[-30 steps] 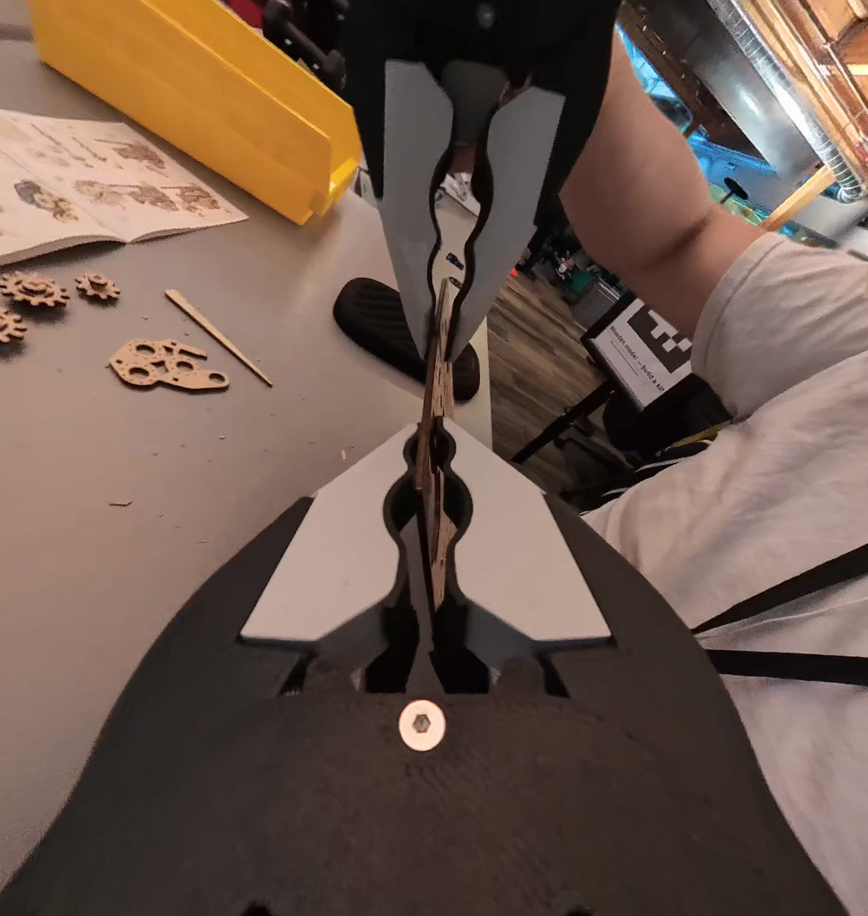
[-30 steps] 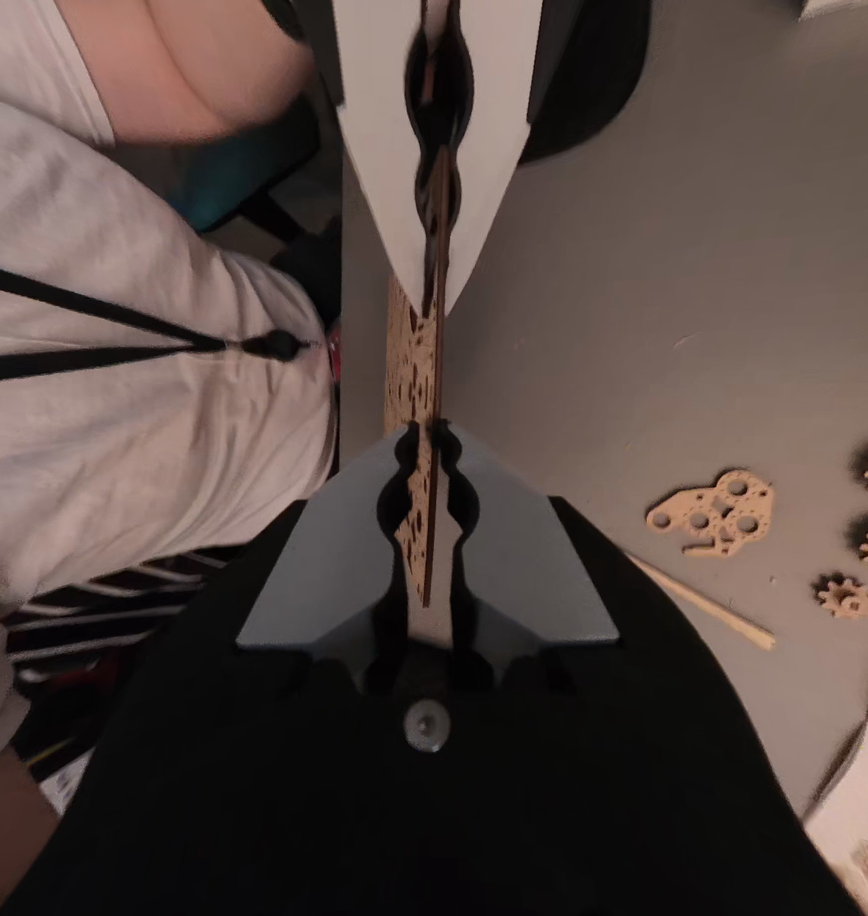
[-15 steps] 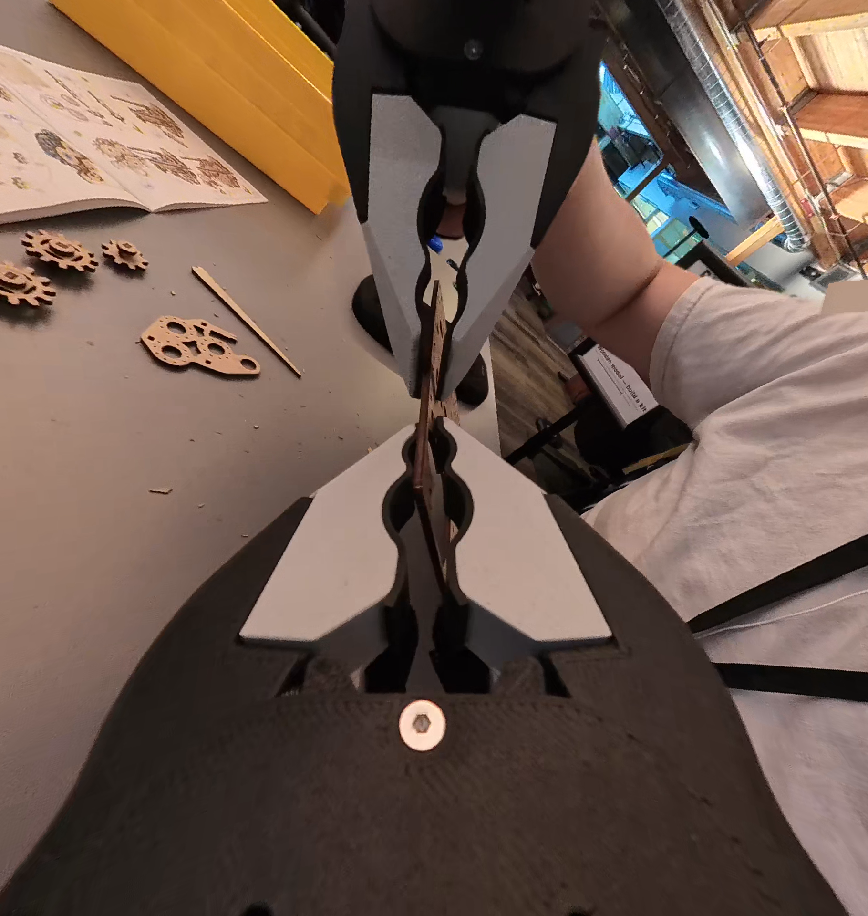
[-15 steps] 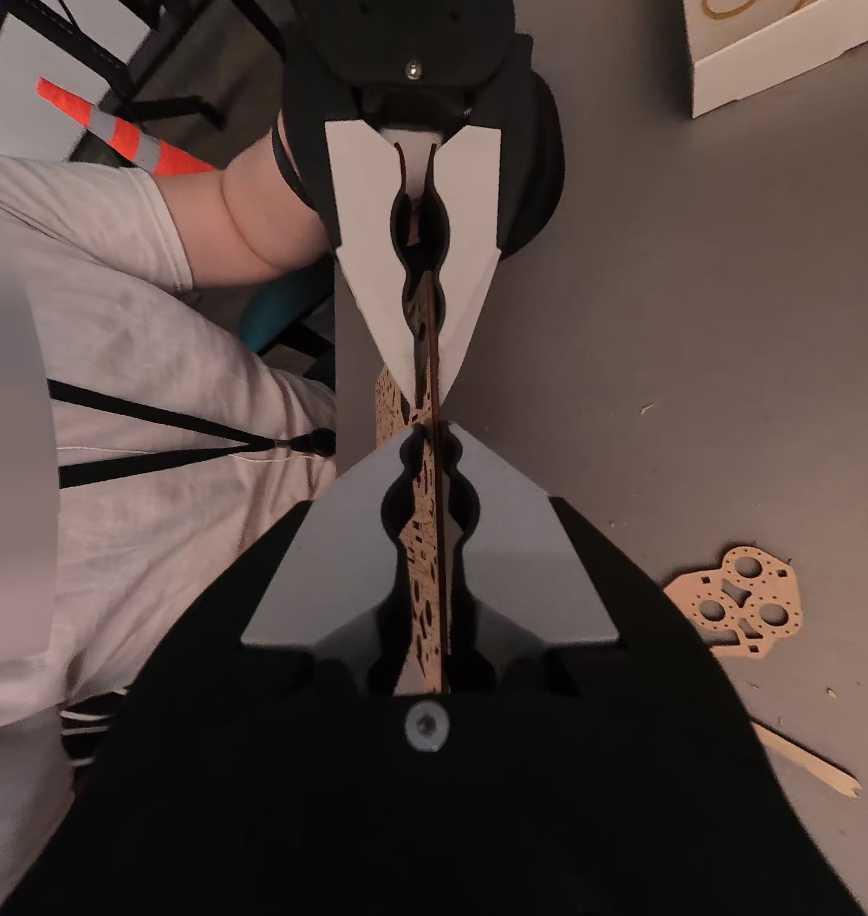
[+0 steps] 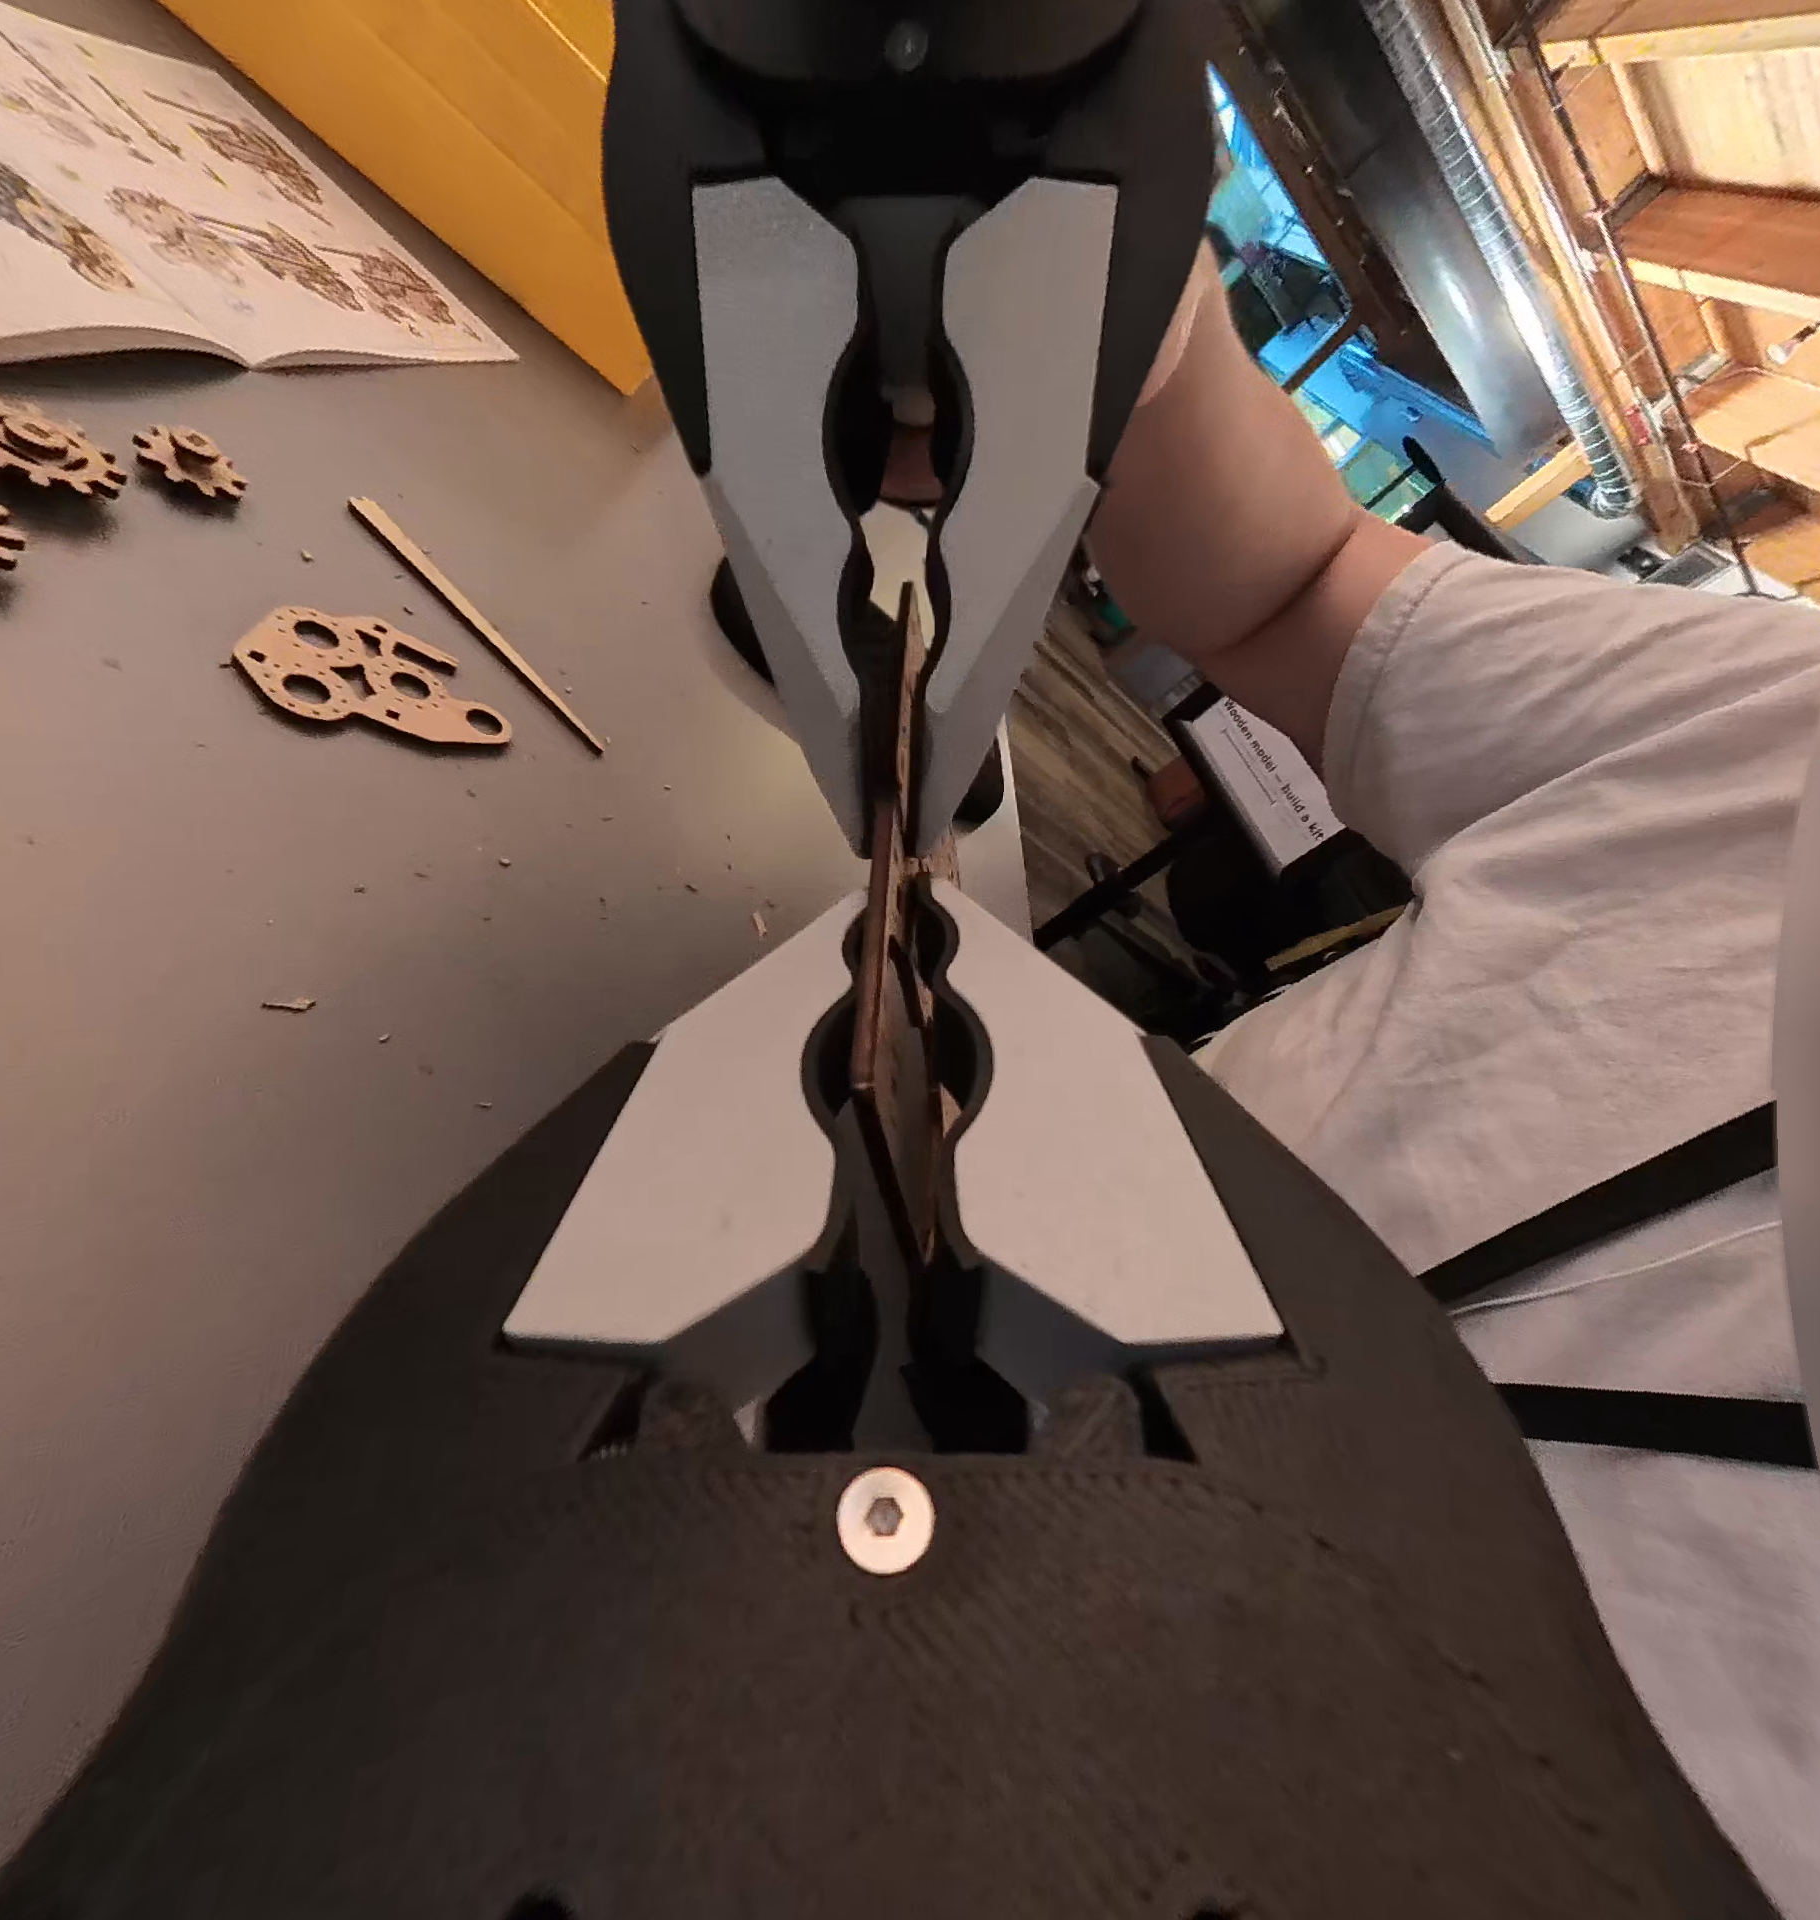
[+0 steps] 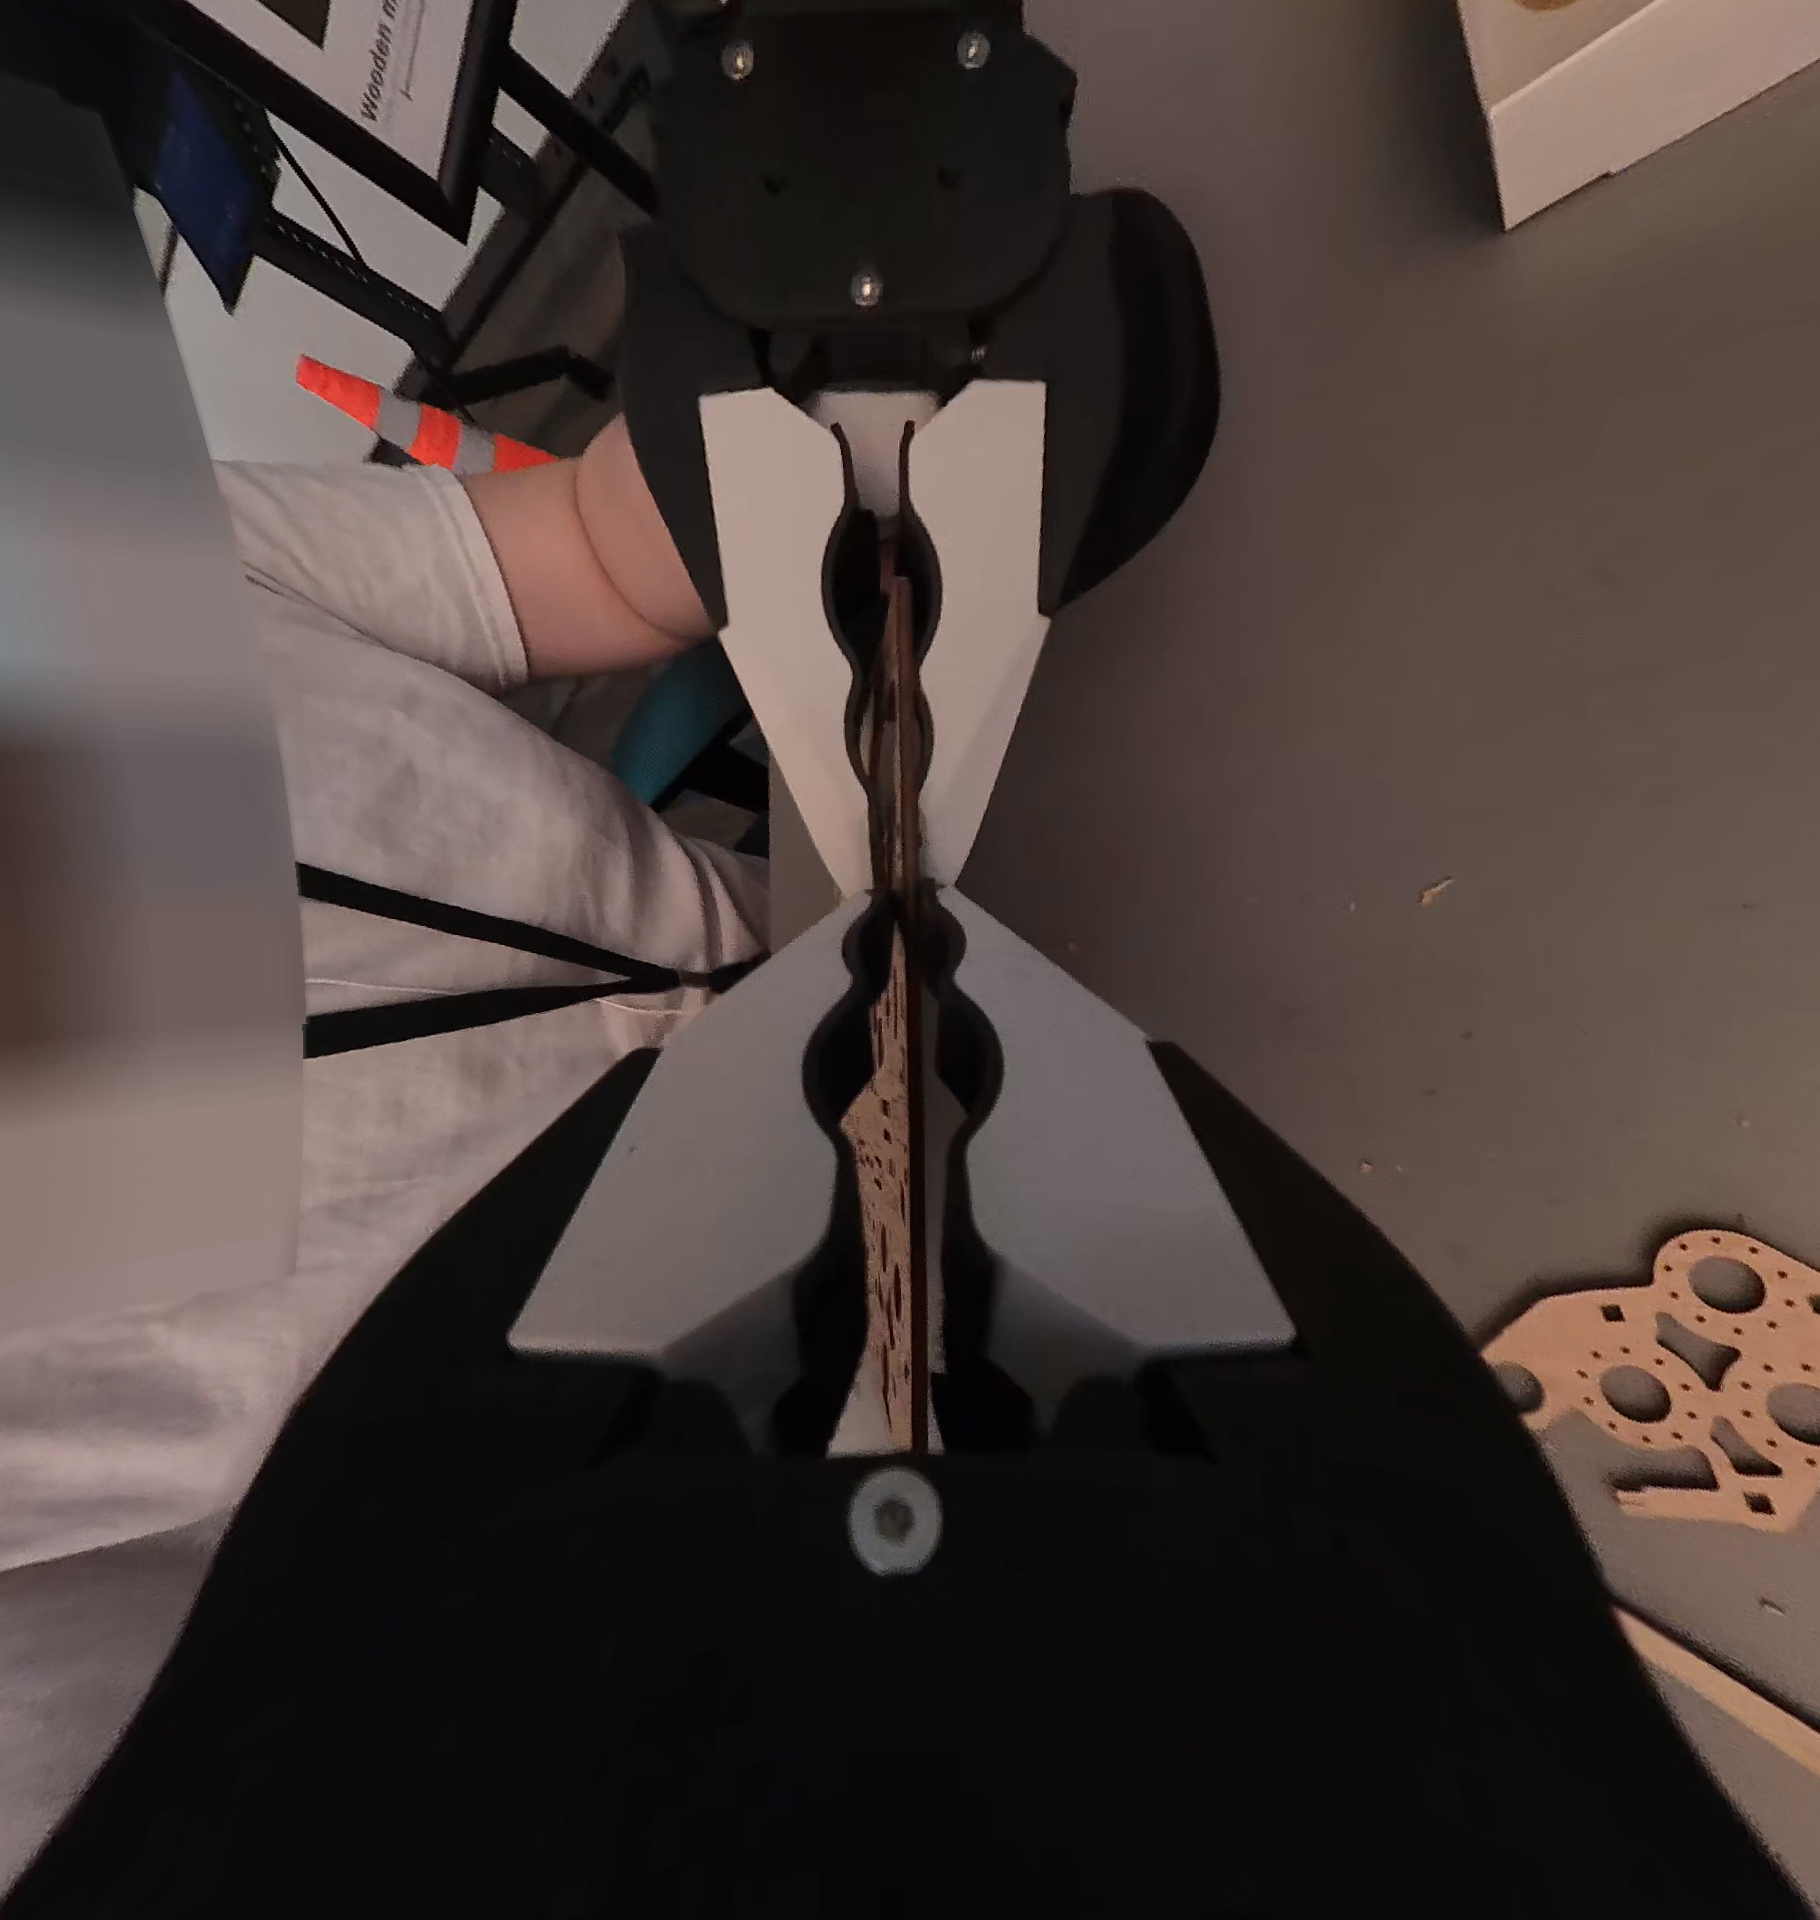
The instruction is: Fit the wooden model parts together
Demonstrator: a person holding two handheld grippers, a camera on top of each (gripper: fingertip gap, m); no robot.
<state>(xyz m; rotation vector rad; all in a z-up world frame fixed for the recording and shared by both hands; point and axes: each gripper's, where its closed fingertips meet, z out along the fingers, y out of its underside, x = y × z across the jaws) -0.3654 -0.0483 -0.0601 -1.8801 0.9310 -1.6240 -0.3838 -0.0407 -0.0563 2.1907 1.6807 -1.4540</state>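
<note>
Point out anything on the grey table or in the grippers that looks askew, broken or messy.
Small wood splinters and crumbs lie scattered over the grey table, loose debris rather than parts. Nothing looks broken: the left gripper and right gripper meet tip to tip, each shut on thin perforated wooden plates held edge-on, which seem roughly aligned.

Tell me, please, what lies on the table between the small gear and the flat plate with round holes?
In the left wrist view, nothing but bare grey table separates the small gear from the holed plate; the thin wooden stick lies off to the side.
</note>
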